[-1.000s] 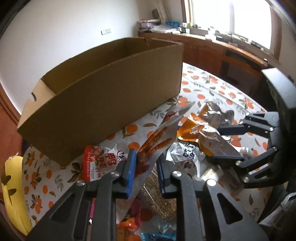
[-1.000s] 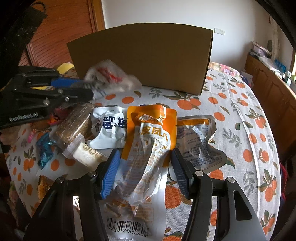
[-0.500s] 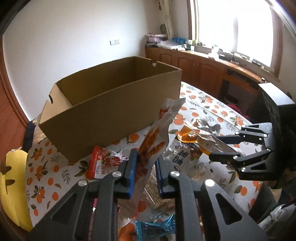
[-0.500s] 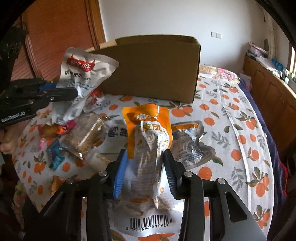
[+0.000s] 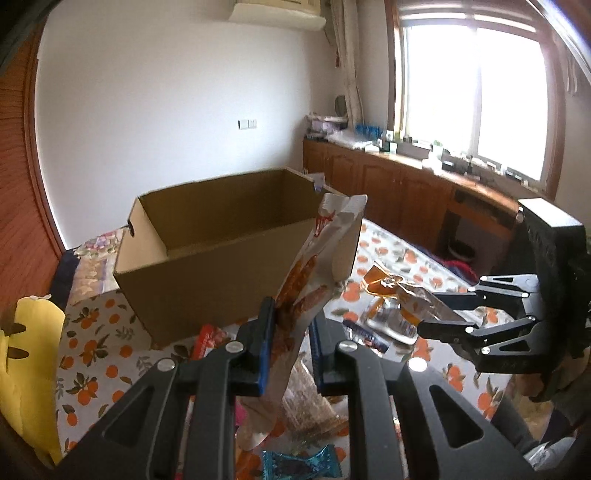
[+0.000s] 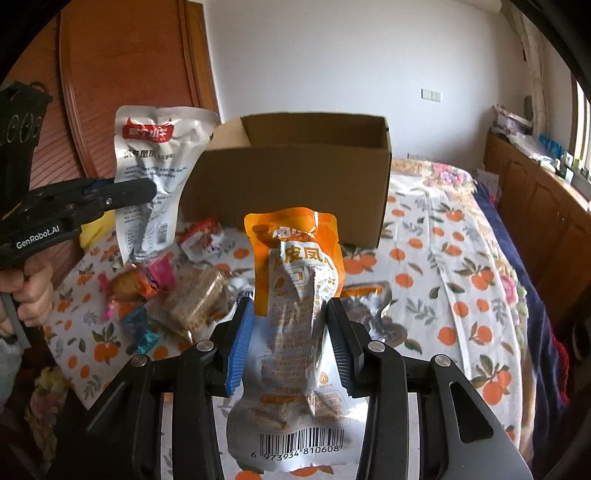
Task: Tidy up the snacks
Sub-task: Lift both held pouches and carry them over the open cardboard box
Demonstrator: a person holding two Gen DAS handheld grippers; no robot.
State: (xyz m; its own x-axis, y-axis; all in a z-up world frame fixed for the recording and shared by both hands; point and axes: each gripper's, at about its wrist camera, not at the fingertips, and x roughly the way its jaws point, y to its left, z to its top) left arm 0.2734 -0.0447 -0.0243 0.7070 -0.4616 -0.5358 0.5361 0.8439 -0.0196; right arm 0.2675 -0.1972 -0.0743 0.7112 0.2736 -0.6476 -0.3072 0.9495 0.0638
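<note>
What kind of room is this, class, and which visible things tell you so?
Most likely a lived-in room at home, perhaps a bedroom or dining room. An orange-print cloth covers the surface where snacks lie, wooden cabinets cluttered on top run under a bright window, and an air conditioner is mounted high on the wall.

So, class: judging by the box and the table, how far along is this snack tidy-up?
Done: nothing shows in the box yet. In hand: the left gripper holds a white packet, the right gripper an orange packet. Left: sweets and more packets on the table.
</note>
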